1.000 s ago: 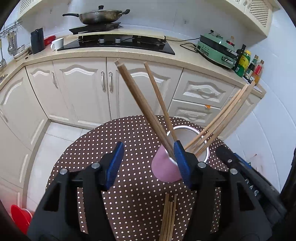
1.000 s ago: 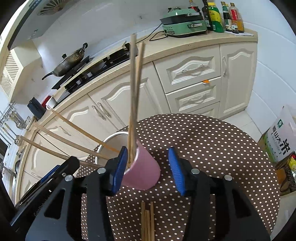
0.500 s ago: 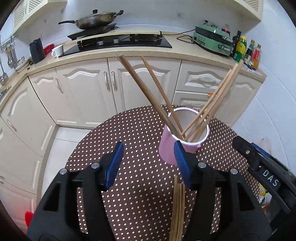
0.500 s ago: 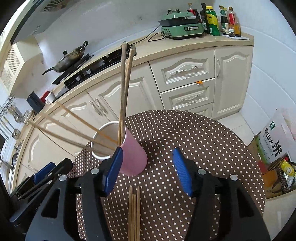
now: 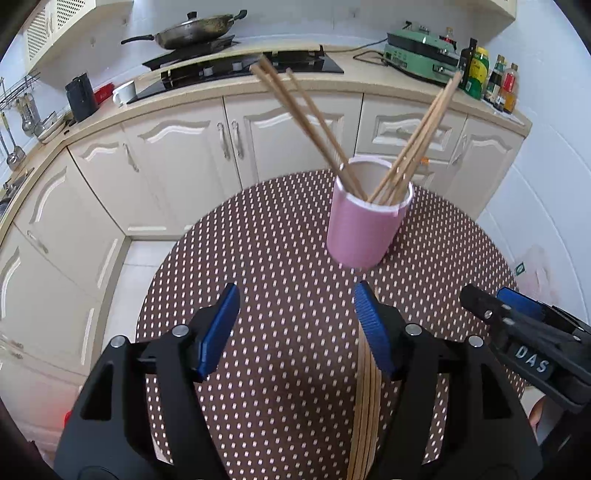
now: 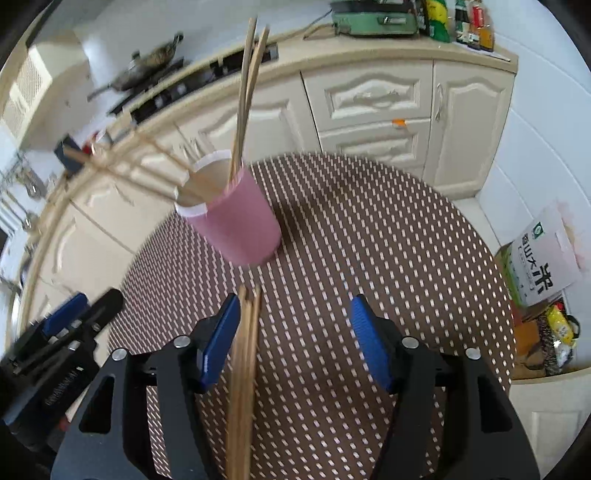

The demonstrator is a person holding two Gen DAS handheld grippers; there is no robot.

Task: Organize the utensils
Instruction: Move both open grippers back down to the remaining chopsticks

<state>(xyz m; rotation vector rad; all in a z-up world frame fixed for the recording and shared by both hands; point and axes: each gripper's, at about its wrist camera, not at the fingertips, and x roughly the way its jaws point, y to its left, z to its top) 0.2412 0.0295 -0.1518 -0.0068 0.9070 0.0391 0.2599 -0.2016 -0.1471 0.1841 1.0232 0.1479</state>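
Blue-padded black fingers of the left gripper [image 5: 297, 325] stand wide apart and empty above the round bench [image 5: 280, 258], which carries a brown cloth with white dots. A flat bundle of bamboo chopsticks [image 5: 365, 413] lies on the cloth, its length running from the near edge toward the middle of the bench, just beside and partly beneath the left gripper's right finger. In the right wrist view the right gripper [image 6: 291, 328] is likewise spread open with nothing between its fingers, and the same lying bundle [image 6: 243, 369] passes just beside its left finger. Each gripper appears at the margin of the other's view: the right one low at the right edge of the left view, the left one low at the left edge of the right view.

Beyond the bundle's far tips a pink cup with a white rim [image 5: 364, 229] stands on the cloth, apart from both grippers. More chopsticks [image 5: 317, 129] stand in it, leaning on the rim in two fans, one to the left and one to the right [image 5: 417, 147].

Behind the bench runs a line of cream cabinets [image 5: 177, 155] under a beige counter. On it are a black hob [image 5: 236, 66], a wok [image 5: 195, 31], a white mug [image 5: 123, 92], a green appliance [image 5: 421, 53] and a cluster of bottles [image 5: 487, 81]. A printed bag [image 6: 543, 258] stands on the floor to the right of the bench.
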